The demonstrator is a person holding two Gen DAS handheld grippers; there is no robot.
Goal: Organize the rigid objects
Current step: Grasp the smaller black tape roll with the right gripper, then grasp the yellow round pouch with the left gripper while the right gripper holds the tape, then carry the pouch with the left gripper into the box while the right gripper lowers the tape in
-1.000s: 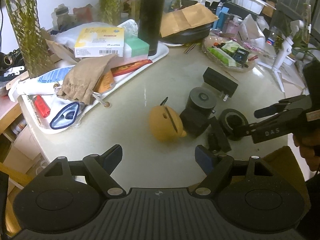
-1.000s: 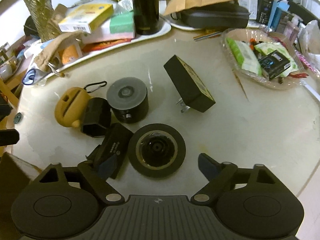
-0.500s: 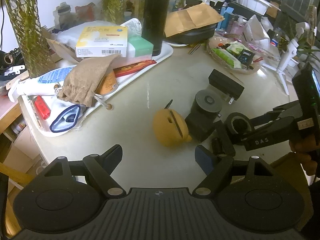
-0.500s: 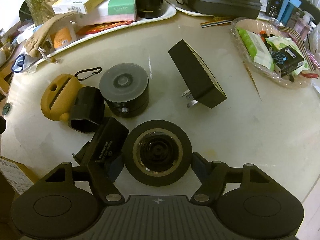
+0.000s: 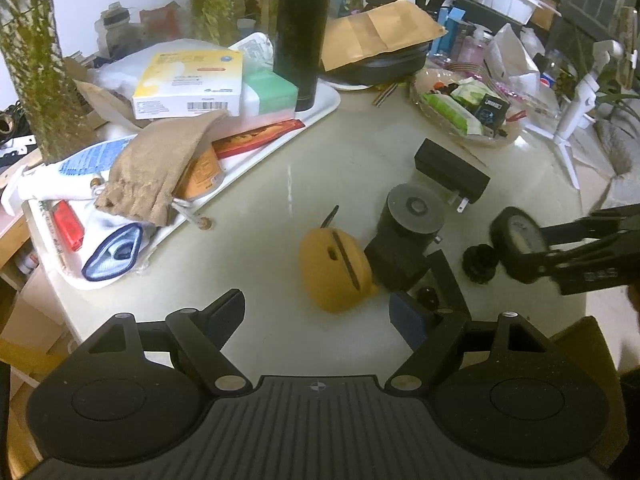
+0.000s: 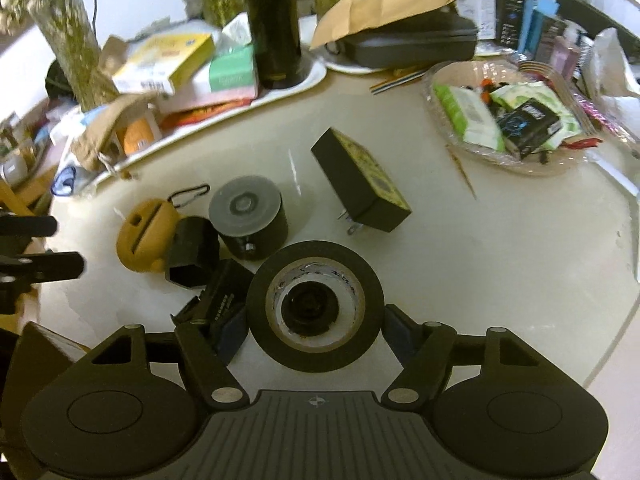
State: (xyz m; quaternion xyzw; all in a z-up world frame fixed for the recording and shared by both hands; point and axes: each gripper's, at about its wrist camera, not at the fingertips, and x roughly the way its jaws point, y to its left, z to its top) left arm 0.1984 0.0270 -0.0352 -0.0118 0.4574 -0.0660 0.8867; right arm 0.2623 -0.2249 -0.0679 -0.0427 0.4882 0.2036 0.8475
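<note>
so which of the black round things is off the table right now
The roll of black tape, gripped between the right gripper's fingers and lifted. The grey-topped cylinder and the small knob sit on the table.

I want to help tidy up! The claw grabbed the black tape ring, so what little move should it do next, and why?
Probably carry the black tape roll away to a bare patch of table. The right gripper grips it lifted, and a small black part lies just below.

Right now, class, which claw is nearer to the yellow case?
Left. The left claw hovers open just short of the yellow case; the right claw sits farther off, clamped on the tape roll.
</note>
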